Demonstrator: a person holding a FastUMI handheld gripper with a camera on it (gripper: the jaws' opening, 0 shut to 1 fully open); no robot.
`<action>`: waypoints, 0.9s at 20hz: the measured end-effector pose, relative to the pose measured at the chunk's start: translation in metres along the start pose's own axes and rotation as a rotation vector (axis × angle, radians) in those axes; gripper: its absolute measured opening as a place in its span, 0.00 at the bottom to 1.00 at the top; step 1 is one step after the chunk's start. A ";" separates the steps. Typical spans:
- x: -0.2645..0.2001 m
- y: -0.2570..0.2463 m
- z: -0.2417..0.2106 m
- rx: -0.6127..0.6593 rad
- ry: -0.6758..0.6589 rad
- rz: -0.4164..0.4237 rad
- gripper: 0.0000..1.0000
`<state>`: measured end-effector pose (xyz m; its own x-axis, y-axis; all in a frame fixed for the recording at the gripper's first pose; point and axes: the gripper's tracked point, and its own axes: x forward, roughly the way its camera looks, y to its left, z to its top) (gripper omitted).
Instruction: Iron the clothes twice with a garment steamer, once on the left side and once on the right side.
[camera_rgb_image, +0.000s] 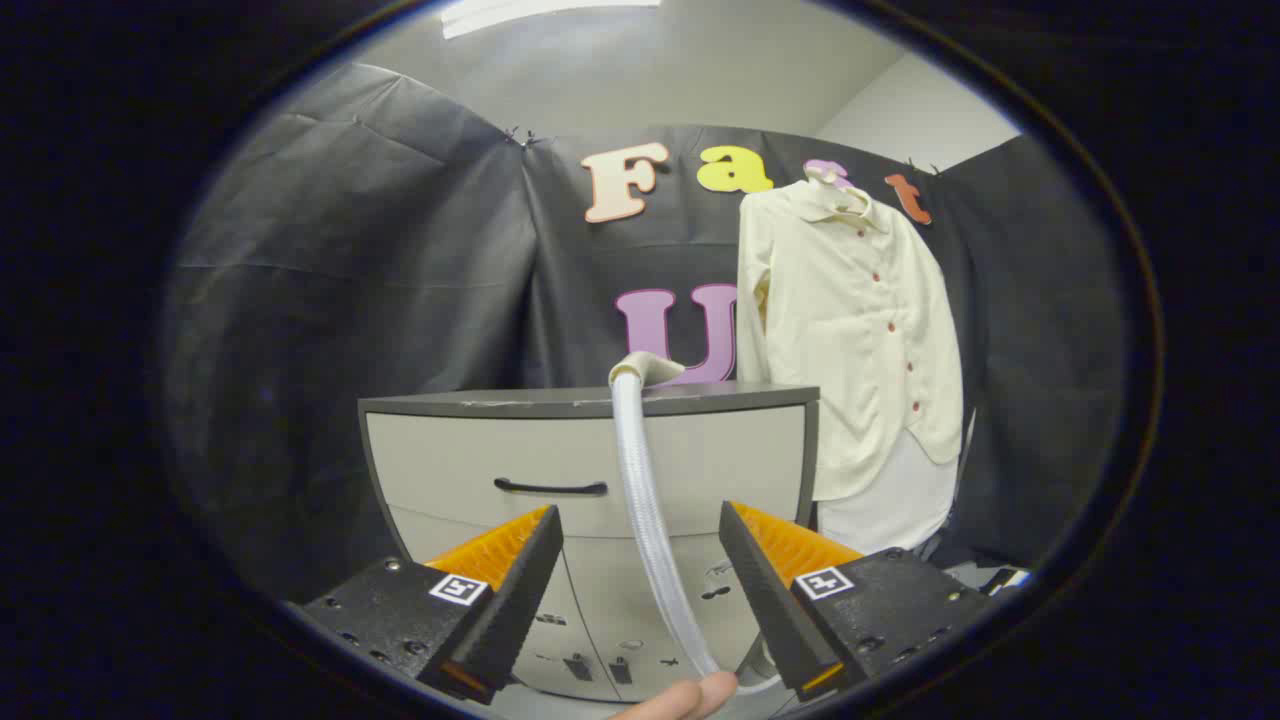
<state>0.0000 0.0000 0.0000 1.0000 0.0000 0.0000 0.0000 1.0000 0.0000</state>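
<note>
A cream button-up shirt (850, 330) hangs on a hanger against the booth's black wall, to the right of a grey drawer cabinet (590, 450) and beyond my right finger. The steamer's beige head (645, 370) rests on the cabinet top, and its white ribbed hose (650, 530) runs down the cabinet front, passing between my fingers farther off. My gripper (640, 550) is open, its fingers wide apart and touching nothing. A person's fingertip (685, 698) shows just below the hose's lower end.
The cabinet has a black handle (550, 488) on its upper drawer and stands straight ahead. A white cloth (885, 500) hangs below the shirt. Black cloth walls close in the left and back.
</note>
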 end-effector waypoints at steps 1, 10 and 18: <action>-0.004 -0.001 0.004 -0.002 -0.008 0.004 0.96; -0.014 -0.005 0.025 -0.013 -0.031 0.014 0.95; -0.003 -0.010 0.032 -0.050 -0.025 0.006 0.96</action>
<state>-0.0025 -0.0103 0.0322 0.9997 0.0062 0.0253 -0.0049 0.9987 -0.0500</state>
